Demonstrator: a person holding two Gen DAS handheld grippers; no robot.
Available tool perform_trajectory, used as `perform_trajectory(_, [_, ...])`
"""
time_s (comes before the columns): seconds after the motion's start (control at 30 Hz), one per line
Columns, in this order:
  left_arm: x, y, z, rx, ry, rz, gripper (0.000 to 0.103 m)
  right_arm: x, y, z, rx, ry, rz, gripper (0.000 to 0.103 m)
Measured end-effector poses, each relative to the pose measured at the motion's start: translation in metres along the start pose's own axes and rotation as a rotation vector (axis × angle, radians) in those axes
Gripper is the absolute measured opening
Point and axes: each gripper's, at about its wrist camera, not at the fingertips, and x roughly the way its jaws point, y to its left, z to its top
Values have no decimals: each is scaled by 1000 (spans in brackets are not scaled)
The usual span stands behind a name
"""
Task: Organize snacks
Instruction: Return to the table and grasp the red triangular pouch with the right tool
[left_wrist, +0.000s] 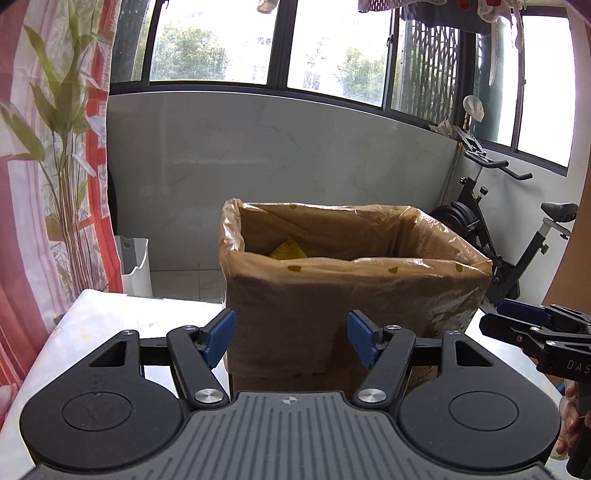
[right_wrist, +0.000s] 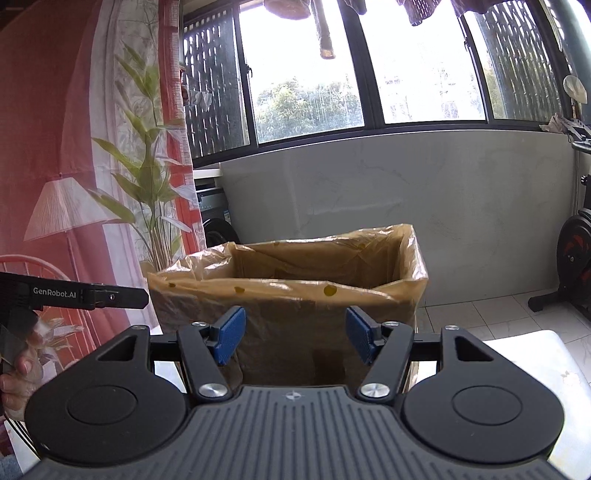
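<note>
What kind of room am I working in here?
Probably an enclosed home balcony or sunroom. An exercise bike stands by the tiled wall, laundry hangs above the wide windows, and a lined box sits on a small table.

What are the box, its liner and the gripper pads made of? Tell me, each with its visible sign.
Box: apparently cardboard, matte brown, flat stiff walls with square corners.

Liner: thin translucent plastic, amber-tinted, glossy, crinkled, folded over the rim, with dark yellowish spots.

Left gripper pads: blue, matte, finely ribbed; possibly printed plastic or rubber. The right gripper has matching pads.
</note>
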Motion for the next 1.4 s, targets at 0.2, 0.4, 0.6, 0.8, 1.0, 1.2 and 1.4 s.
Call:
perform_trajectory(0.2, [4, -2, -43, -50, 65, 27, 69, 4, 13, -52, -57, 147, 12, 63])
perform_trajectory(0.4, [5, 1, -71, -91, 107, 32, 69, 15, 30, -104, -195, 316, -2, 67])
perform_trajectory(0.6, [8, 3, -91, -133, 160, 42, 69, 20, 36, -138, -217, 417, 23, 72])
perform_trajectory(0.8, [10, 6, -96, -145, 180, 52, 69, 28, 33, -144, -193, 465, 35, 69])
perform_trajectory(1.0, [11, 1, -98, -140, 193, 51, 69, 24, 31, -143, -142, 454, 40, 65])
perform_trajectory(1.2, [11, 0, -100, -138, 202, 54, 69, 22, 26, -136, -85, 431, 70, 48])
perform_trajectory(1.4, [12, -1, -101, -140, 211, 57, 69, 23, 29, -137, -99, 439, 64, 50])
